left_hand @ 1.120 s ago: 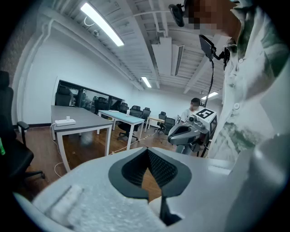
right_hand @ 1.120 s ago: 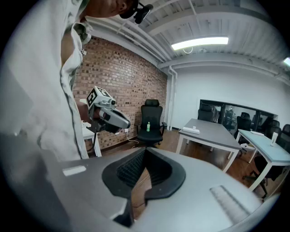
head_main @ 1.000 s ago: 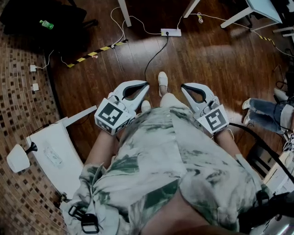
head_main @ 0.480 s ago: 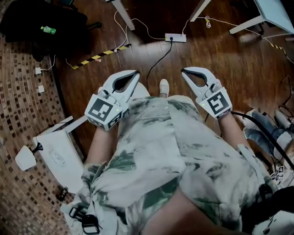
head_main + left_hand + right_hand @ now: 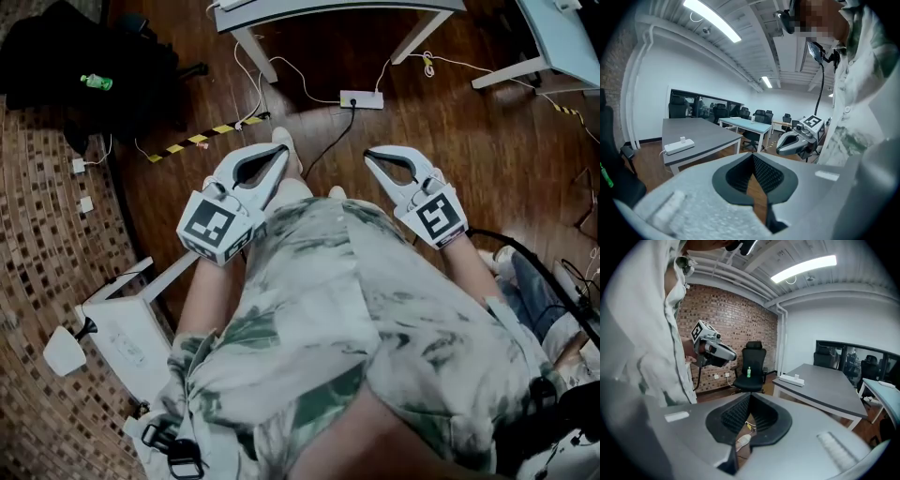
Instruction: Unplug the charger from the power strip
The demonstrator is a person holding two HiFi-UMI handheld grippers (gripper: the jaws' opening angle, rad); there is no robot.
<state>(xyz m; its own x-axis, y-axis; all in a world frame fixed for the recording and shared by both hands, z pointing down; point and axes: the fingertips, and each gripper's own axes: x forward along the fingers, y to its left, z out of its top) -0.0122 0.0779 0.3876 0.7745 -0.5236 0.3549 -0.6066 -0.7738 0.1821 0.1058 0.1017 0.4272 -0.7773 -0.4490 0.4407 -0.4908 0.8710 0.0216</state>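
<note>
While left hand-held gripper (image 5: 280,151), right hand-held gripper (image 5: 369,155) hang closed, empty, charger (image 5: 682,138) well ahead.

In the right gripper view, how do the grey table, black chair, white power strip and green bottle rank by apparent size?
Largest first: grey table, black chair, white power strip, green bottle. Nearness skews this: the chair sits farther off.

Power strip (image 5: 678,147): a white, elongated bar lying flat on a grey table (image 5: 708,140), near its edge. Charger (image 5: 683,139): a small white block standing upright on the strip's top face, plugged in near its middle. A white cable (image 5: 661,153) leaves one end of the strip at the table's edge.
</note>
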